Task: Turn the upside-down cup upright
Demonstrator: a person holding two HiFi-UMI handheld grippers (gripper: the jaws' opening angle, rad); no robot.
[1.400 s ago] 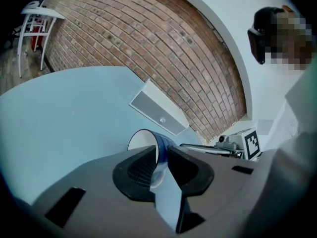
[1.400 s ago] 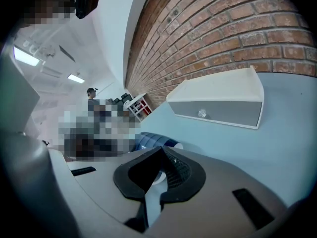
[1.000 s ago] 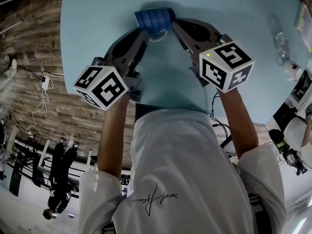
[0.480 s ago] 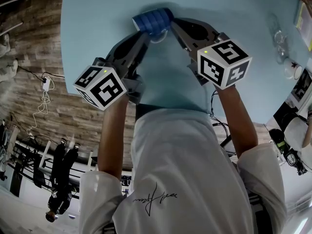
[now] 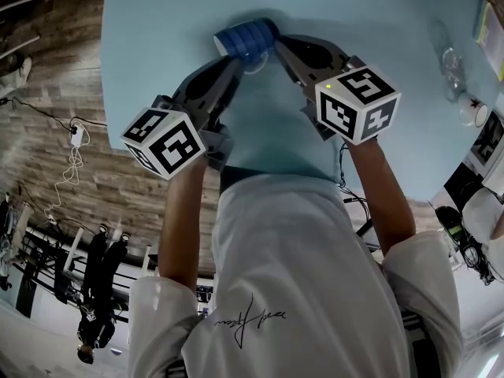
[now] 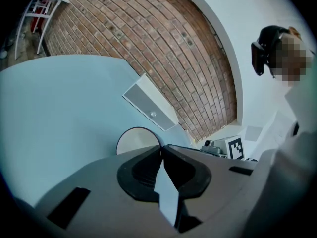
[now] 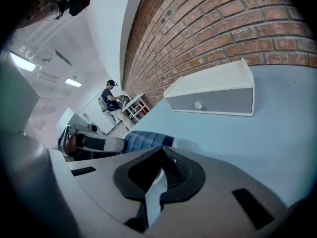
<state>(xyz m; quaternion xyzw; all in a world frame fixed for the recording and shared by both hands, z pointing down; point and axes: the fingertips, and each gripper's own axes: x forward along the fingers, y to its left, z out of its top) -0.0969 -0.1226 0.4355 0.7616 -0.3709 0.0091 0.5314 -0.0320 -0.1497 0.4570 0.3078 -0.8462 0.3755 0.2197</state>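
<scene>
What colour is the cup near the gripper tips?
The cup is blue, with ribbed bands around its side. It shows best in the head view.

I work over a round light-blue table (image 5: 157,69) that runs up to a red brick wall (image 7: 223,29). A flat white box (image 7: 213,95) lies on it against the bricks, and a clear glass piece (image 5: 450,61) sits near its right edge. Below, a white power strip (image 5: 73,136) and its cable lie on the wood-plank floor (image 5: 55,179). Far off, a person (image 7: 110,99) sits by some shelves.
</scene>
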